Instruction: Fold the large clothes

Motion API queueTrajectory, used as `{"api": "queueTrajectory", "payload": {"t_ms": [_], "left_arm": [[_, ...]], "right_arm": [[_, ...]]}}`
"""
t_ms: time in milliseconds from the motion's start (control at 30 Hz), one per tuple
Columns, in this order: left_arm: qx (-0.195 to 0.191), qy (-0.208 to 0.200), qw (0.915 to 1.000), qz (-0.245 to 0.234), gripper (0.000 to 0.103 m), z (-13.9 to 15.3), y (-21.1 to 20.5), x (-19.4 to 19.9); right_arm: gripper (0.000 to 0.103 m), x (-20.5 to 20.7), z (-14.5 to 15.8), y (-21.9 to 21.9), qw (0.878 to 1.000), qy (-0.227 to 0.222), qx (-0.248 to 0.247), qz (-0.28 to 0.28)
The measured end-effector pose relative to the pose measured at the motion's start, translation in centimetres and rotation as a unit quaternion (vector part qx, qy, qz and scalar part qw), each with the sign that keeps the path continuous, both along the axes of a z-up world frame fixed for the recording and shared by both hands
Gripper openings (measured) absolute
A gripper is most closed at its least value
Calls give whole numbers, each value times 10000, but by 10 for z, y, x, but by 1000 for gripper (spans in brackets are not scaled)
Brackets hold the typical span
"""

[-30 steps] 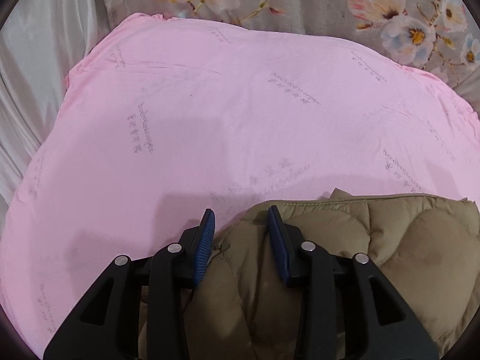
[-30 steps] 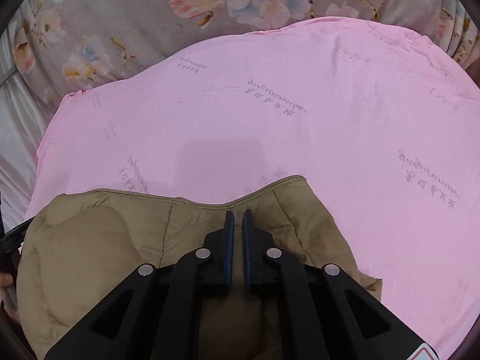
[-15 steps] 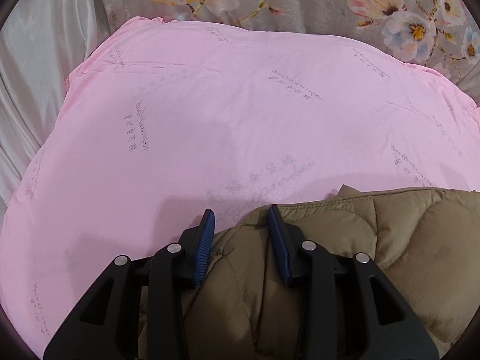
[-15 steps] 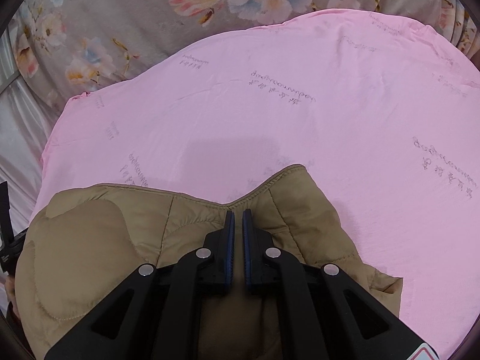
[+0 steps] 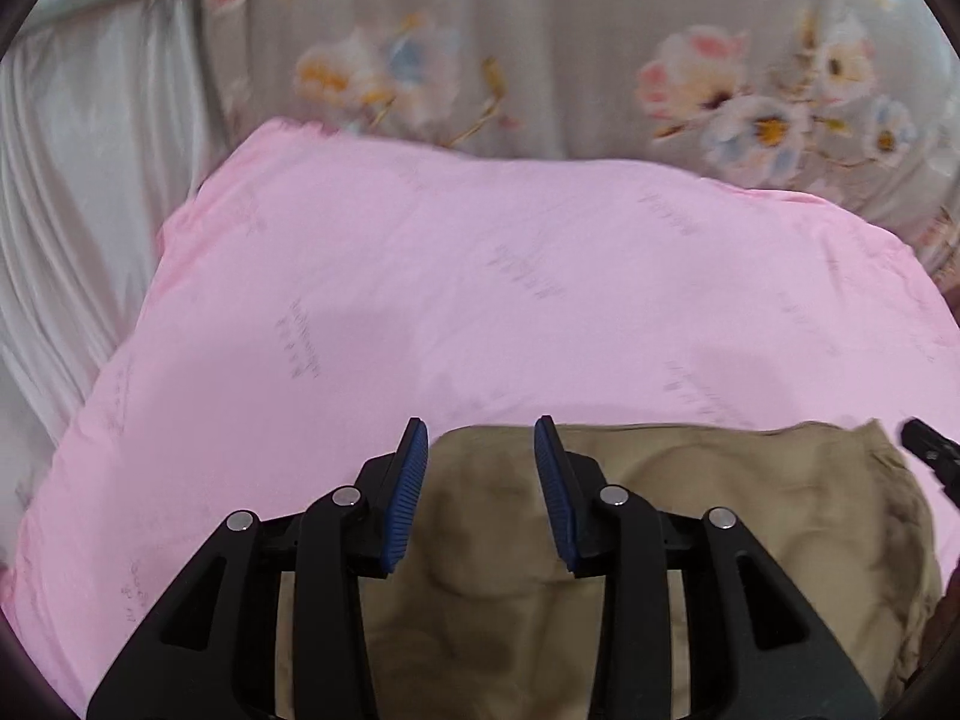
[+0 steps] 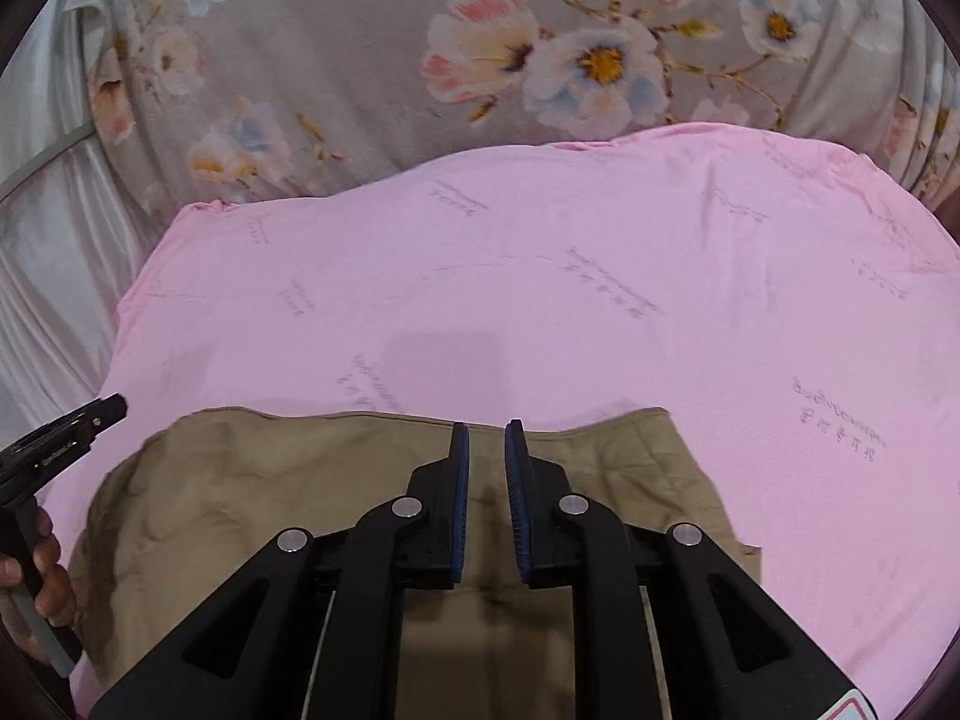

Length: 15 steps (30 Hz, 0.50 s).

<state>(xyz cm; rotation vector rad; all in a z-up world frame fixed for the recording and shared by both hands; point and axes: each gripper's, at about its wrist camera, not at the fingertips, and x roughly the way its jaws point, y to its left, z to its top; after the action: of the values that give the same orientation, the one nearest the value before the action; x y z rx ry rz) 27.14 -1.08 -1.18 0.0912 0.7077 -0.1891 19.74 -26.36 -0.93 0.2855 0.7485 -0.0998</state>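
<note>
A tan quilted jacket (image 5: 720,510) lies folded and flat on the pink sheet (image 5: 480,270), at the near edge in both views. My left gripper (image 5: 480,426) hovers above the jacket's left part with its jaws apart; the fabric shows through the gap below them, not pinched. My right gripper (image 6: 483,426) hangs over the jacket (image 6: 270,480) nearer its right end. Its jaws are opening, a narrow gap between the blue pads with nothing in it. The picture is somewhat blurred.
The pink sheet (image 6: 540,300) spreads wide beyond the jacket. A grey floral blanket (image 6: 360,60) lies behind it, and white satin fabric (image 5: 72,210) to the left. A finger (image 6: 90,417) of the left gripper and the hand (image 6: 48,570) holding it show at the left edge.
Both grippers have lifted up and back from the jacket, which now lies flatter and farther below. The right jaws, pressed together before, have parted slightly. The bulge of fabric between the left fingers is gone.
</note>
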Motion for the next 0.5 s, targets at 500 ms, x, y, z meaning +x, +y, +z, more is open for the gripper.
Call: {"api": "queueTrajectory", "payload": {"t_ms": [500], "left_arm": [[404,420,9982,-167,36,-71,-79,8]], "right_arm": [[10,26,-65,41,9974,510,362,362]]}}
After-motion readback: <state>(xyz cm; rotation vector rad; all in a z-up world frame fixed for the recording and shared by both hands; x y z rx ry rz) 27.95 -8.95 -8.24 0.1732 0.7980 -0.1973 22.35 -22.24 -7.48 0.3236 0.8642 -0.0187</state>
